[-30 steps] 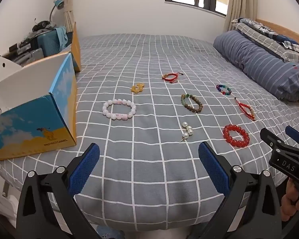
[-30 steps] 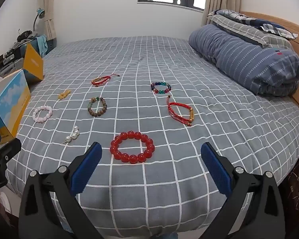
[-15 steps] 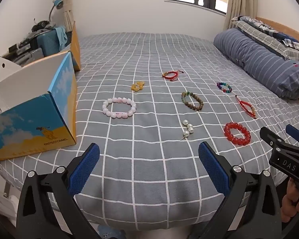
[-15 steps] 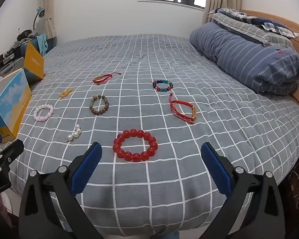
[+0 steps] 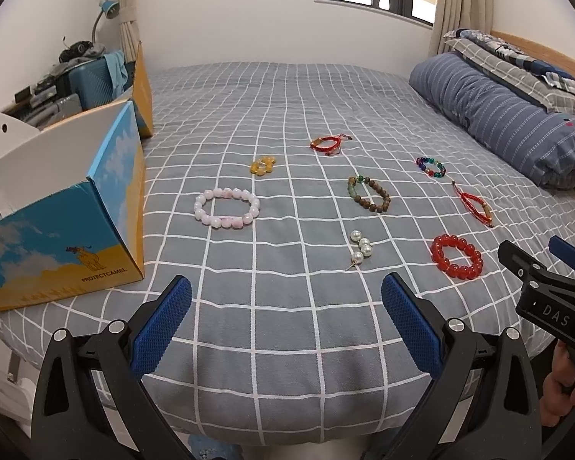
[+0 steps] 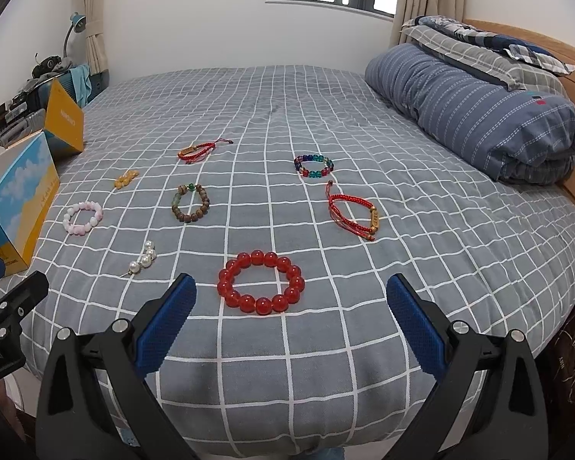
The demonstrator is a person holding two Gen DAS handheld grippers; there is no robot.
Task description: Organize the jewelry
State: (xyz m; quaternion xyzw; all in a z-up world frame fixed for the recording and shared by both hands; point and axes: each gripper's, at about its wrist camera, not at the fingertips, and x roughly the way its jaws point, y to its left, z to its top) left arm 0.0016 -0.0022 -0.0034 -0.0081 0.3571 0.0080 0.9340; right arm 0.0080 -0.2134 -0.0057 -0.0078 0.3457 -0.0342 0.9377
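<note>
**Jewelry spread on the bed, both grippers empty**

Jewelry lies scattered over the grey checked bedspread (image 5: 287,88). My left gripper (image 5: 286,320) hangs over the near edge of the bed with its jaws spread wide, nothing between them. My right gripper (image 6: 291,324) is just as wide and empty, and the red bead bracelet (image 6: 261,282) lies just beyond its fingertips. Ahead of the left gripper I see the pearl piece (image 5: 360,251), and further left the pink bead bracelet (image 5: 227,207), near the open cardboard box (image 5: 63,226) at the bed's left edge. Further back lie the small amber piece (image 5: 262,165), the brown wooden bead bracelet (image 5: 368,194), two red cord bracelets (image 6: 352,212) (image 6: 196,150), well apart, and the multicoloured bead bracelet (image 6: 313,165), nearest the rolled striped duvet (image 6: 475,111).
</note>
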